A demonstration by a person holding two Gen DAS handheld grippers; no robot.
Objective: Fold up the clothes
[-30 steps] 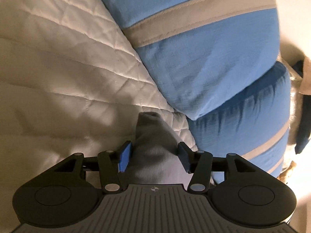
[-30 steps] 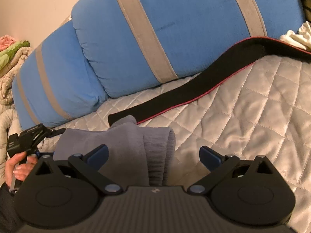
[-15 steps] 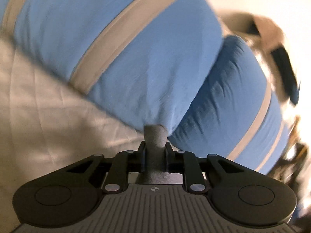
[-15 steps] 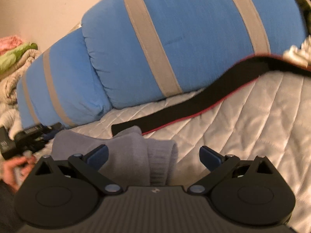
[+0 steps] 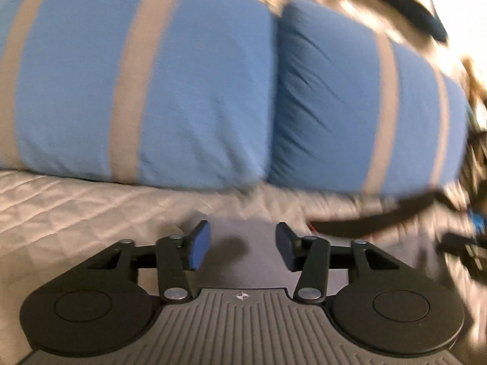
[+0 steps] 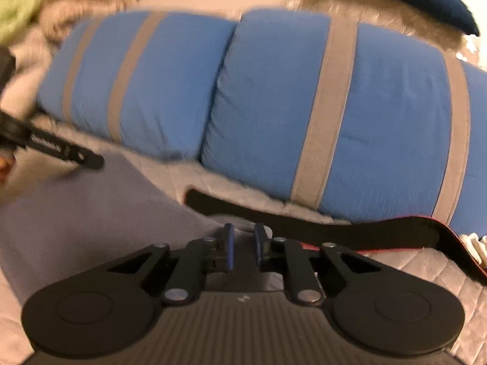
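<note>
A grey garment lies spread on the white quilted bed. My right gripper is shut on an edge of the grey garment at its right side. In the left wrist view my left gripper is open, just above the grey garment, which shows between and below its fingers. The left gripper also shows at the left edge of the right wrist view, over the garment's far corner. Both views are motion-blurred.
Two blue pillows with grey stripes lie along the far side of the bed. A black strap with a red edge lies on the quilt before them. A pile of green and beige cloth is at the far left.
My left gripper closed on a grey garment corner, lifted and swung it, and now stands open again over the cloth. My right gripper went from open to shut on the garment, which now lies spread wider.
</note>
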